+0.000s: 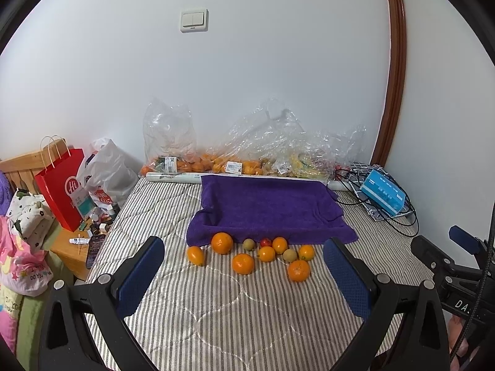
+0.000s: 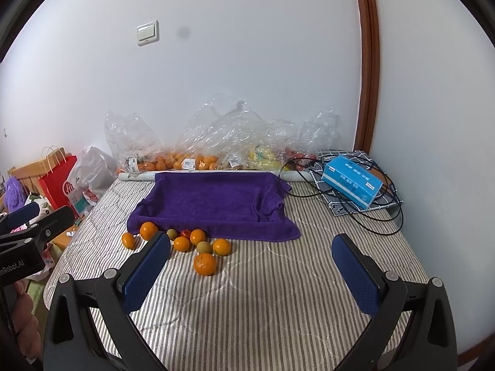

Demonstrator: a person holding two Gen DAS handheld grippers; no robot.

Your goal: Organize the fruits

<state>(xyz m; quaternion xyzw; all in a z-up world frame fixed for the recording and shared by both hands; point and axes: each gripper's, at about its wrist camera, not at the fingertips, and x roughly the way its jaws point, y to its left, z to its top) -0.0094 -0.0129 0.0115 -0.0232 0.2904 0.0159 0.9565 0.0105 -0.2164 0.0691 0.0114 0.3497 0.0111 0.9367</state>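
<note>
Several oranges, two greenish-brown fruits and a small red fruit lie loose on the striped bed cover, just in front of a purple towel draped over a shallow tray. My left gripper is open and empty, held above the cover short of the fruit. My right gripper is open and empty, to the right of the fruit cluster. Each gripper shows at the edge of the other's view.
Clear plastic bags of oranges and other fruit line the wall behind the towel. A blue tissue box and black cables sit at the back right. A red paper bag and clutter stand left of the bed.
</note>
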